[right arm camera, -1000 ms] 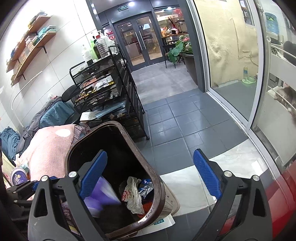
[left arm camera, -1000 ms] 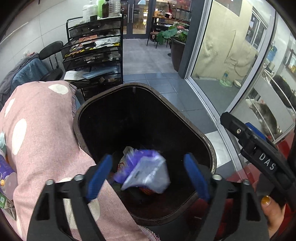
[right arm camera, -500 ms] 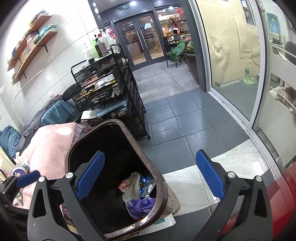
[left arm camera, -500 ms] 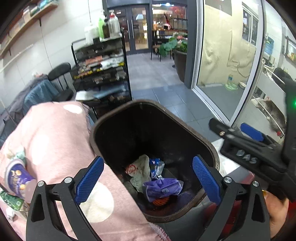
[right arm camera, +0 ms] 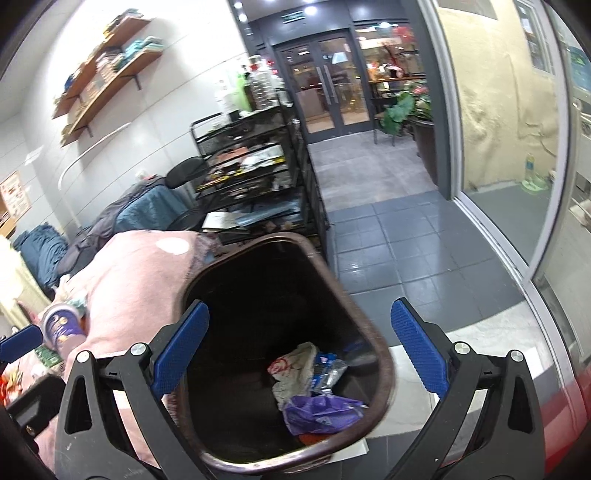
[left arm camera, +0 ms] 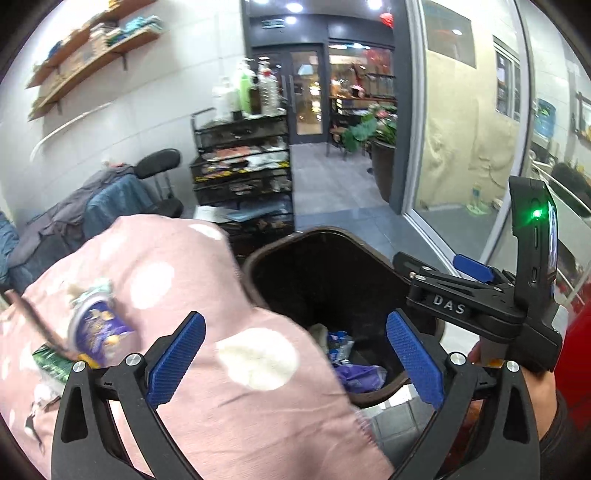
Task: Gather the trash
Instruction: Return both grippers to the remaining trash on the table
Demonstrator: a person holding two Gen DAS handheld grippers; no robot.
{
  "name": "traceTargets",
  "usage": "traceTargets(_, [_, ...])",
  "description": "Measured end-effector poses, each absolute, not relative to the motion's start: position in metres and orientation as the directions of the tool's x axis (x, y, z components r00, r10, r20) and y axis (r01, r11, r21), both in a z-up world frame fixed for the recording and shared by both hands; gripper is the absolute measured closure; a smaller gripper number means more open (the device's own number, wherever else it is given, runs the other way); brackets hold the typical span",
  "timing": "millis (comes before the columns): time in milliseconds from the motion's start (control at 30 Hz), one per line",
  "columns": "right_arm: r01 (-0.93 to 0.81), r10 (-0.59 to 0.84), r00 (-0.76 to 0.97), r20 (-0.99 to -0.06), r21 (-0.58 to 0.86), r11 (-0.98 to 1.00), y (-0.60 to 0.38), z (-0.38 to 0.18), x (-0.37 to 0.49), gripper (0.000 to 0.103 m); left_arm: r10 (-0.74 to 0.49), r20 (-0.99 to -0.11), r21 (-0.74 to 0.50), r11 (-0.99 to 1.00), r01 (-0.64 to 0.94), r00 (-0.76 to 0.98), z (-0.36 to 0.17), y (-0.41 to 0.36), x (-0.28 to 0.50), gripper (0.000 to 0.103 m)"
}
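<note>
Bright ceiling spotlights [left arm camera: 293, 7], motion blur at left, strong fisheye bending, dark vignetted corners.

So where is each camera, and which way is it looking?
Left wrist: on the left gripper, looking over the pink cloth at the bin; the right gripper and a hand show.
Right wrist: on the right gripper, looking down into the bin; only its fingers show.
Shared: bin, cloth, purple wrapper, rack.

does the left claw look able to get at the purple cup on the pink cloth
Probably yes: the left claw is open and empty, and the purple cup lies uncovered on the pink cloth just to its left.
</note>
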State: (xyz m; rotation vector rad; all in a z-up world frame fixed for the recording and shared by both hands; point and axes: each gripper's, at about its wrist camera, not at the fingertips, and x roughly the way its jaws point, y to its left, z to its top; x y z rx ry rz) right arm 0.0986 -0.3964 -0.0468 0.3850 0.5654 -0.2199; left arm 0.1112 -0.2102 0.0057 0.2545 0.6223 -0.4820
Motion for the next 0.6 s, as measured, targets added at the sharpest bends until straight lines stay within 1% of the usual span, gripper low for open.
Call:
traceTargets(100, [0.27, -0.067, 0.829, -0.555, 0.294, 0.917, -0.383, -0.042, 0.103, 0.006, -0.316, -0.59, 0.103, 0.883, 0.457, 0.743, 0.008, -0.194, 0.109, 0.005])
traceTargets(267, [0.21, -0.011, 0.834, -0.551, 0.301, 0.93, -0.359, -0.037, 0.112, 0.006, -0.279, -0.578, 0.081, 0.915, 0.395, 0.767, 0.009, -0.165, 0.107, 0.005])
traceTargets(367, [0.167, 0.028, 0.835, -0.55, 0.301, 0.939, -0.343, -0.033, 0.117, 0.006, -0.233, -0.568, 0.091, 0.935, 0.342, 0.789, 0.009, -0.148, 0.106, 0.005])
traceTargets(467, [0.122, 0.068, 0.833, -0.549, 0.301, 0.946, -0.326, -0.031, 0.122, 0.006, -0.194, -0.568, 0.093, 0.95, 0.297, 0.8, 0.006, -0.131, 0.105, 0.005])
traceTargets(600, [0.051, 0.137, 0.818, -0.558, 0.308, 0.95, -0.302, -0.029, 0.13, 0.006, -0.159, -0.576, 0.066, 0.969, 0.24, 0.802, 0.003, -0.101, 0.106, 0.005])
